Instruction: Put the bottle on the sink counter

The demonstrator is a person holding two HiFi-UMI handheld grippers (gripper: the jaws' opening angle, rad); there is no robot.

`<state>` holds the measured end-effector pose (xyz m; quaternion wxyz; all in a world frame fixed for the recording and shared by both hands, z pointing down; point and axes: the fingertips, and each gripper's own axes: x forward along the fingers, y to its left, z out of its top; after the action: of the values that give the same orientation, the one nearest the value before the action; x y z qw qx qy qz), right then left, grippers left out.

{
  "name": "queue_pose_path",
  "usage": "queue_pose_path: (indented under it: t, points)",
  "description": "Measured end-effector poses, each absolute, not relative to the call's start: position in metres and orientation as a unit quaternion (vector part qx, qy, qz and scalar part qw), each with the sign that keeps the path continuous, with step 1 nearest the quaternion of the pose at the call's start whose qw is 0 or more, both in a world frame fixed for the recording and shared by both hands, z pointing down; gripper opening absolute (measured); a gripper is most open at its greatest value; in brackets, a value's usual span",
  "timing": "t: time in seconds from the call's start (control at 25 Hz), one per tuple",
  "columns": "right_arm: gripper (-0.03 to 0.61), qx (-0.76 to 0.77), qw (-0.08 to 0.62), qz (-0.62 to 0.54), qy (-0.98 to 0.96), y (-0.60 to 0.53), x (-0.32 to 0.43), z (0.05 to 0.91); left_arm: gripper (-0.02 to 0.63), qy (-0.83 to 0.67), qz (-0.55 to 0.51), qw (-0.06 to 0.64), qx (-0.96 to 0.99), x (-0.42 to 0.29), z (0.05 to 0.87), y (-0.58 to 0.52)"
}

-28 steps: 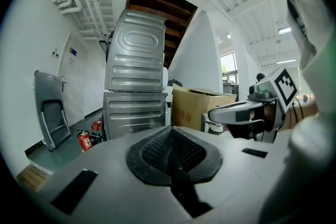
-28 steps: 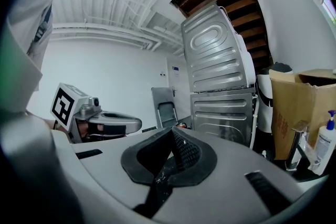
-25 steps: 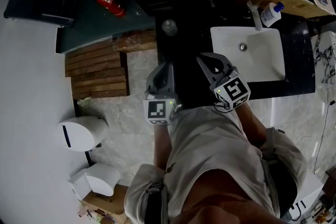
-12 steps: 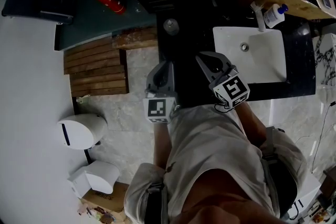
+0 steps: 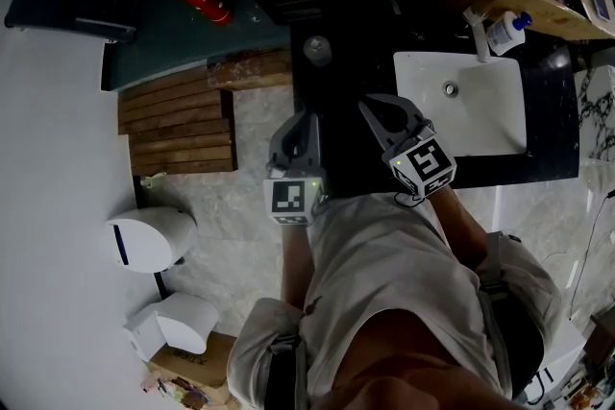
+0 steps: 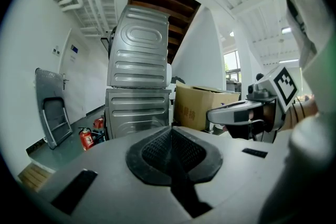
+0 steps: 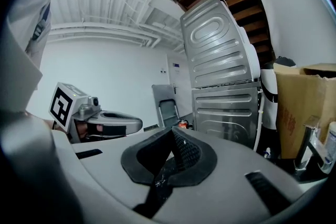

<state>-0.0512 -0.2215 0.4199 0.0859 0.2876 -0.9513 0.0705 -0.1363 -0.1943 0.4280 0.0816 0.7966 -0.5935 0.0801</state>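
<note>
Left hand-held gripper (image 6: 171, 129): grey moulded plastic shell, its two black diamond-ribbed rubber pads pressed flat together with nothing between them. Right hand-held gripper (image 7: 171, 129): same build, pads meeting at the tips and equally empty. In the head view both sit mid-frame, side by side above the near edge of the glossy black counter (image 5: 341, 144), each carrying a white cube with a square black marker. The bottle (image 5: 505, 32) is at the upper right of the head view: white plastic body, blue cap, upright just beside the chrome faucet (image 5: 476, 32) behind the white rectangular basin (image 5: 480, 125), well apart from both grippers. I cannot tell whether it stands on the black stone or on the wooden surface that borders it. A small round grey object (image 5: 317, 50) lies on the counter near top centre. The gripper views show two stacked machines of pressed, ribbed sheet steel (image 6: 137, 81) and a brown cardboard box (image 6: 199, 107). A red fire extinguisher (image 5: 204, 0) lies upper left, above a platform of wooden slats (image 5: 178, 125).
</note>
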Motion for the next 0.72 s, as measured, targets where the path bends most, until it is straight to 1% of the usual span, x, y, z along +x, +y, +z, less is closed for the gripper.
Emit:
queue_pose_path:
  t: [0.24,0.52,0.72]
  points:
    - [-0.003,0.291,0.082,0.076,-0.95,-0.224,-0.052,0.422,0.005,-0.593,0.081,0.081,0.797,-0.138,0.429,-0.196]
    - [-0.003,0.286,0.054,0.078,-0.953,-0.223,-0.05,0.412,0.005,-0.593,0.078,0.08,0.797,-0.136,0.427,-0.197]
    - [-0.005,0.276,0.071,0.062,-0.957,-0.219,-0.053,0.414,0.005,-0.593,0.076,0.08,0.797,-0.136,0.427,-0.197]
